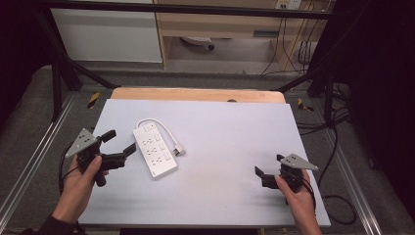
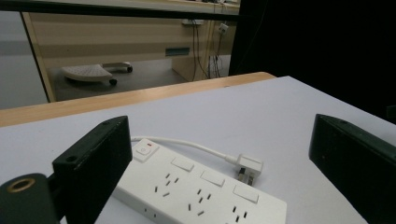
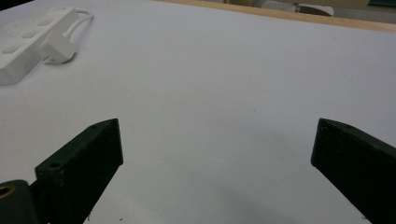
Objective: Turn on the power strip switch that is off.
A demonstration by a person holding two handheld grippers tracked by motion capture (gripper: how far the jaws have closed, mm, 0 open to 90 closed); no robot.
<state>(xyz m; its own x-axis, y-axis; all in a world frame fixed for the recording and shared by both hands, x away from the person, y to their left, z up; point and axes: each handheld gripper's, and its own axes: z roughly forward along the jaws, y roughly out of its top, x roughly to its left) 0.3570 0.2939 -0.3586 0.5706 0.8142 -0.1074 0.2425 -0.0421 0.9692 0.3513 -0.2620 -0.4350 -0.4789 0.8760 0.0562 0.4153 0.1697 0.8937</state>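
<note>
Power strip (image 1: 154, 149) lay at 3 o'clock of the left gripper (image 1: 120, 142) — jaws released, empty — a careless closing approach risked shoving it sideways.

White sheet (image 1: 230, 161) covering the bench, whose wooden edge (image 1: 195, 94) shows at the far side. Beyond it: a pale wooden cabinet (image 1: 220, 24), a white panel (image 1: 107, 34), hanging cables (image 1: 293, 49), and a black frame bar (image 1: 195, 9).
</note>
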